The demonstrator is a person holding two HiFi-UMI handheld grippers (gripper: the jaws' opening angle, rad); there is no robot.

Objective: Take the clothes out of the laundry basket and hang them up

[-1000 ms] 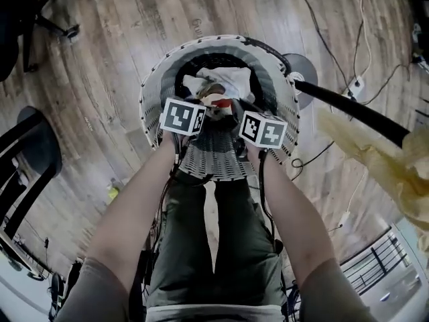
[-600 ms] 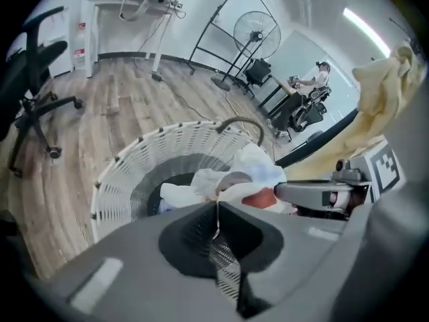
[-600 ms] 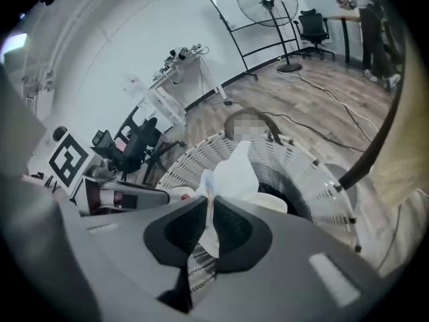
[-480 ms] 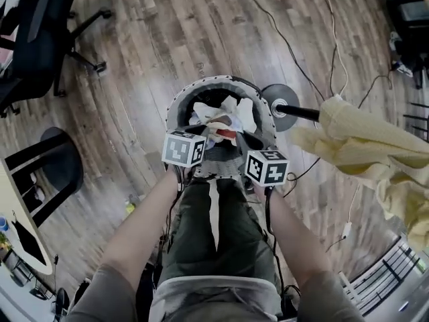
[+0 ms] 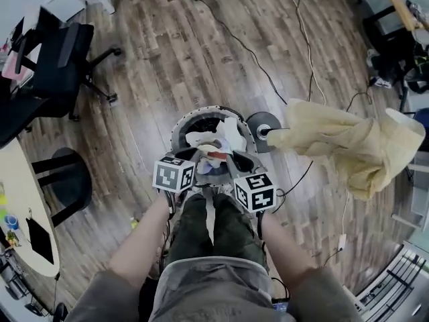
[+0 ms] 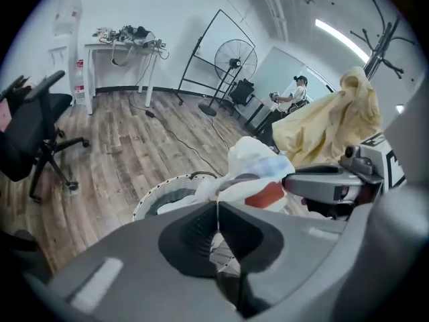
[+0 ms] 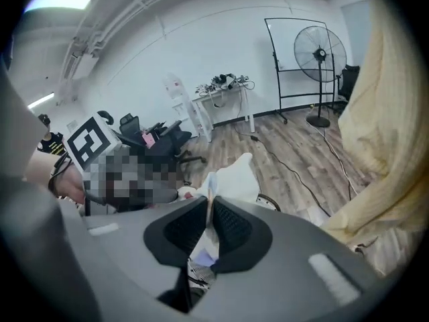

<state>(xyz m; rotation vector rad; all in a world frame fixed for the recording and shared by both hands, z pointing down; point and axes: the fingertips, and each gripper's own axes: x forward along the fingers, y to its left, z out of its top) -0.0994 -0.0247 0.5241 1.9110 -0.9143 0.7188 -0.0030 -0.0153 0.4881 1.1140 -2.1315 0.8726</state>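
Note:
A round white wicker laundry basket (image 5: 179, 125) stands on the wood floor before the person's legs, with pale clothes left inside. Above its near rim hangs a white garment (image 5: 221, 143) with red and blue print, held from both sides. My left gripper (image 5: 196, 166) is shut on one thin edge of the garment (image 6: 258, 170), the fold pinched between its jaws. My right gripper (image 5: 233, 173) is shut on another edge of the garment (image 7: 231, 176). A yellow garment (image 5: 348, 139) hangs on a coat rack at the right.
The rack's round base (image 5: 260, 123) sits just right of the basket. Cables (image 5: 301, 39) trail across the floor behind. An office chair (image 5: 57, 59), a black stool (image 5: 67, 180) and a table's edge (image 5: 20, 227) are at the left. A fan (image 6: 234, 62) stands far off.
Both grippers have risen with the white garment, drawing it up out of the basket. The head view has lifted too, so the basket looks smaller and more of the yellow garment shows.

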